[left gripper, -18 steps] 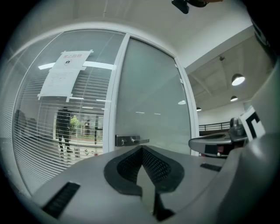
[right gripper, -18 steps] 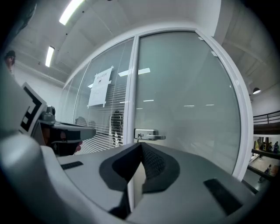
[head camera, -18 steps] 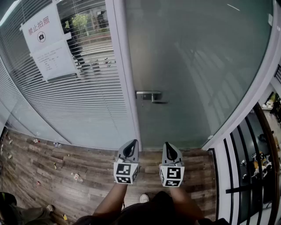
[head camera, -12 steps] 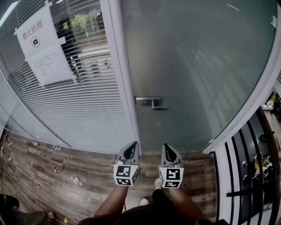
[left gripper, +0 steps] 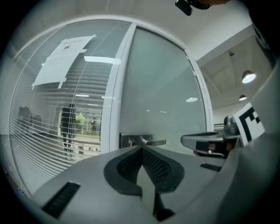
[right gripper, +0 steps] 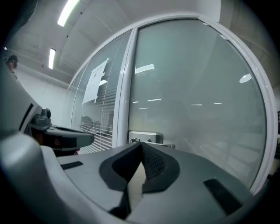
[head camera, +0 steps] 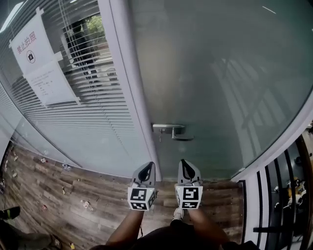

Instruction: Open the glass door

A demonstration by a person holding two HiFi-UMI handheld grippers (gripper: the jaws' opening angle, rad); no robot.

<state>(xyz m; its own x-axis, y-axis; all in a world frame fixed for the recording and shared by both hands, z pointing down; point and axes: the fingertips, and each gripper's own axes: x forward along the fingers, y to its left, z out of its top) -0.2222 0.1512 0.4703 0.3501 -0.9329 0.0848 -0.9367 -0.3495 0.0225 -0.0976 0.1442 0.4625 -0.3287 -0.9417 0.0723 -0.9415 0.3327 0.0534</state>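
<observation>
the handle (head camera: 168, 131) of the glass door (head camera: 220, 88) sits nearer than before; the approach is under way. left gripper (head camera: 145, 168) and right gripper (head camera: 188, 168) are pinched closed, empty; next, press the handle down.

A wood floor (head camera: 54, 195) is running along the foot of a glass wall (head camera: 98, 146), with small scraps (head camera: 87, 205), perhaps litter, lying on it. Blinds (head camera: 85, 97) are hanging behind the glass, and two paper notices (head camera: 30, 46) are sticking to it. Greenery (head camera: 93, 23) is showing through the slats. A black railing (head camera: 275, 205) is standing at the right. Strip lights (right gripper: 68, 12) are glowing on the ceiling, and a round lamp (left gripper: 248, 77) is shining farther off.
</observation>
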